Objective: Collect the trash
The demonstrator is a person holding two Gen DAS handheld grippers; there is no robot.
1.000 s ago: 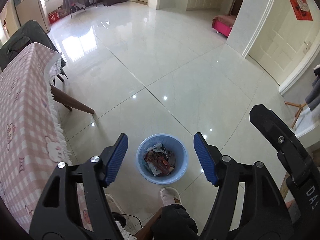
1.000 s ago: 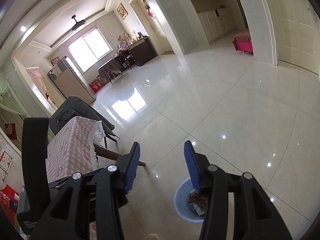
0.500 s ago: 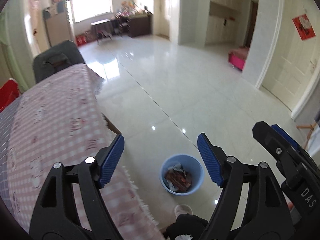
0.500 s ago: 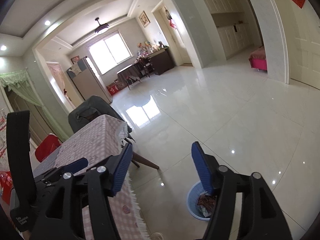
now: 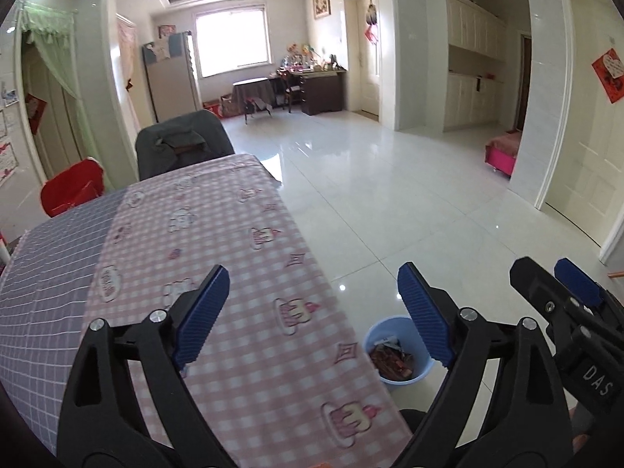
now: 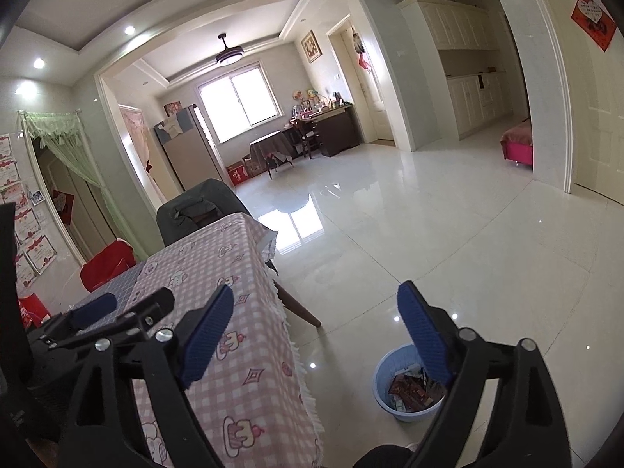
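A light blue bin (image 5: 394,355) (image 6: 401,390) stands on the tiled floor beside the table, with wrappers and other trash inside. My left gripper (image 5: 312,316) hangs above the table's edge, its jaws opening wide with nothing between them. My right gripper (image 6: 316,331) is held above the table's corner and the bin, jaws also opening and empty; it shows at the right edge of the left wrist view (image 5: 565,296). The left gripper (image 6: 117,308) appears at the lower left of the right wrist view.
A table under a pink checked cloth (image 5: 218,257) (image 6: 218,273) with a grey checked part (image 5: 43,288) fills the left. A dark covered chair (image 5: 179,144) and a red chair (image 5: 72,191) stand behind it. Glossy floor (image 5: 390,202) stretches to the right.
Both grippers have risen from over the bin and tilted up, so the tabletop and room come into view. Both pairs of jaws have spread wider.
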